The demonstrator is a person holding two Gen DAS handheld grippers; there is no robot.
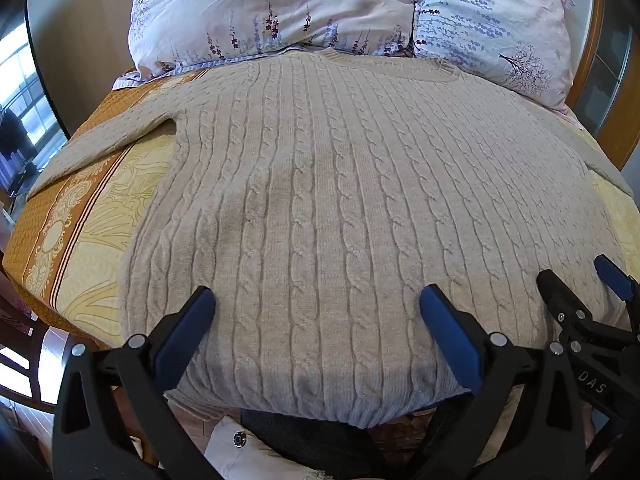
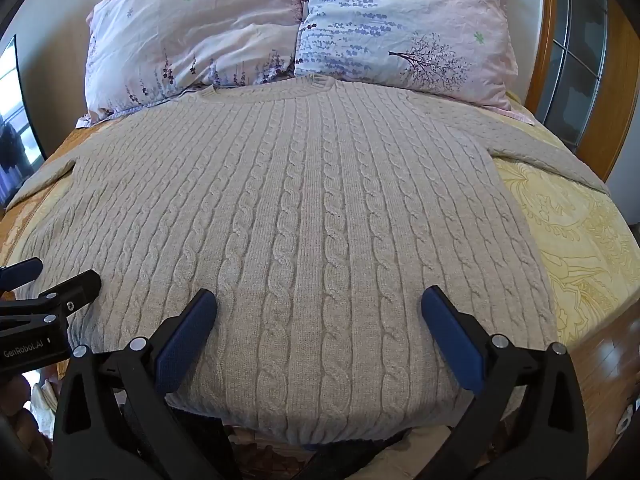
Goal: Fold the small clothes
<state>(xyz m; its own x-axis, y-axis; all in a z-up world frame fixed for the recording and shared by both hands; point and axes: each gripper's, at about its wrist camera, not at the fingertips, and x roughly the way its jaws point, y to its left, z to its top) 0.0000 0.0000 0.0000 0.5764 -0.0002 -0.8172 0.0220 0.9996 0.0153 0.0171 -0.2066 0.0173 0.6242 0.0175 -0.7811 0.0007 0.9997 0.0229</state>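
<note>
Both sets of tongs sit closest to my cameras, tilted down over the near hem, and both stand wide with nothing between the blue pads. From the left wrist view, the left gripper (image 1: 318,304) frames the lower middle of the sweater (image 1: 320,184), and I can see the right gripper (image 1: 576,280) just beside it on the right, also spread. From the right wrist view, the right gripper (image 2: 319,304) hangs over the hem a little toward the far side of the garment, with the left gripper (image 2: 60,280) peeking in at the left edge.

Beyond the pads, the beige cable-knit sweater lies flat and face up on the bed (image 1: 92,200), its hem reaching the near edge and its collar (image 2: 316,82) touching the two floral pillows (image 2: 248,32) at the head. One sleeve (image 1: 108,148) runs out to the left, the other sleeve (image 2: 552,152) to the right, both spread rather than tucked.

By my reading, no fold has been made yet; this is the start, with the garment laid out. Next I judge each hand needs to travel outward to a sleeve or side edge, close on the knit, and bring it across the body. Thick knit may bunch, so I would pinch close to the edge.
</note>
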